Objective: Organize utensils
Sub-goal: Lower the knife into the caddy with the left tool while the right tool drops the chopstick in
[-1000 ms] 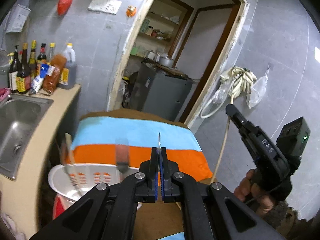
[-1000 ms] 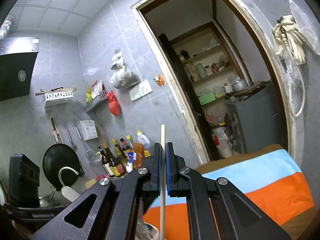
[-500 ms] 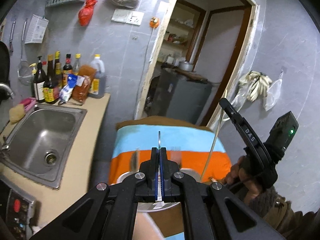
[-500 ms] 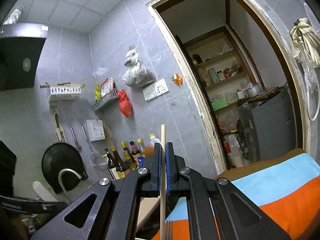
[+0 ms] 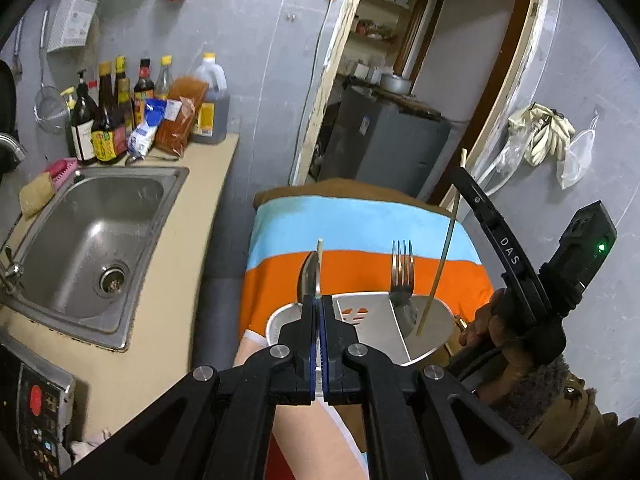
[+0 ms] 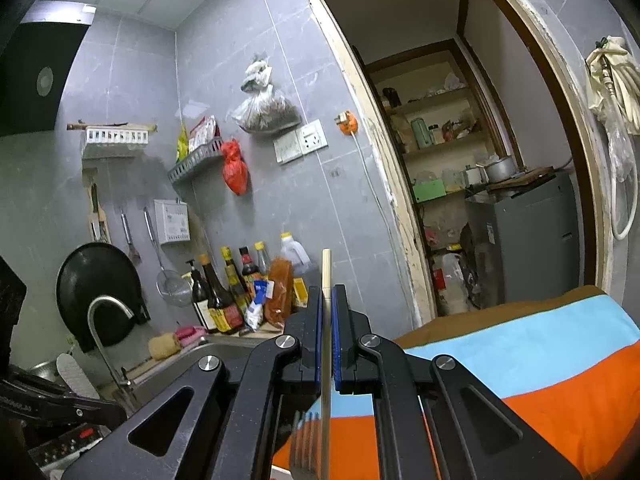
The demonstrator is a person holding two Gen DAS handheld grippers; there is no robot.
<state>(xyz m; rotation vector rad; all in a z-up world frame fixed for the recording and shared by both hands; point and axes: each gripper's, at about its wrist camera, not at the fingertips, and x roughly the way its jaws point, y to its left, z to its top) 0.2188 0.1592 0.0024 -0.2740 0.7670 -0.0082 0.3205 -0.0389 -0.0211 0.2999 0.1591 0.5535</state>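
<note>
While "DAS" shows on the right gripper point(image 5: 472, 196) clamping a chopstick point(image 5: 440, 264), the left gripper point(image 5: 319, 300) pinches a spoon point(image 5: 310, 276).

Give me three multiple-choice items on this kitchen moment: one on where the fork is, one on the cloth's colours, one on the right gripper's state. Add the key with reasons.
1. Where does the fork stand?
A. In the sink
B. Tines up in the white utensil holder
C. Flat on the counter

2. Which stripes show on the cloth behind the holder?
A. Blue and orange
B. Green and yellow
C. Black and white

3. How is the right gripper?
A. Wide open, empty
B. Shut on a chopstick
C. Shut on a bottle

Key: B, its handle sits in the holder's compartment; A, a light blue band lies above an orange one; B, the thin wooden stick is clamped between the pads.
</note>
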